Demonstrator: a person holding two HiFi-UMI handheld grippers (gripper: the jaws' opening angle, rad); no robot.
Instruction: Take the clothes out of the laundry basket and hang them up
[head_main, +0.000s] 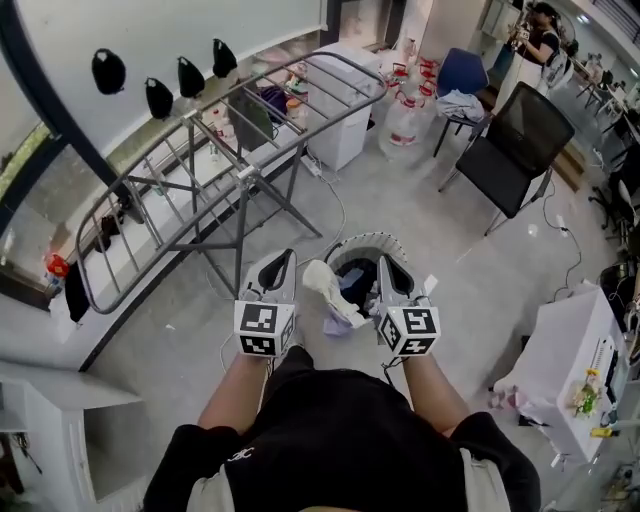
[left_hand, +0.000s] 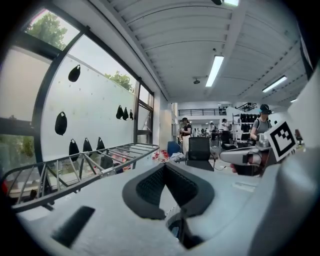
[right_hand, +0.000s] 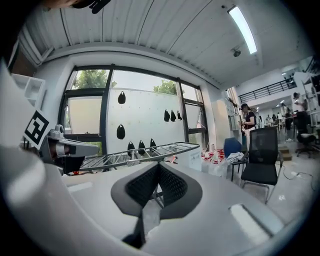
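The round laundry basket (head_main: 366, 241) stands on the floor straight ahead of me, with dark clothes (head_main: 355, 281) inside. A white garment (head_main: 332, 292) hangs over its near left rim. My left gripper (head_main: 284, 257) hovers just left of the basket, my right gripper (head_main: 389, 263) over its right rim. Both are shut, and no cloth shows between either pair of pads. The metal drying rack (head_main: 230, 140) stands unfolded to the upper left and looks bare. It also shows as the rack (left_hand: 95, 162) in the left gripper view and the rack (right_hand: 145, 152) in the right gripper view.
A black chair (head_main: 515, 145) and a blue chair with cloth on it (head_main: 462, 85) stand at the right back. Water bottles (head_main: 405, 115) and a white box (head_main: 345, 110) sit behind the rack. A white cabinet (head_main: 575, 370) is at my right. A person (head_main: 535, 40) stands far back.
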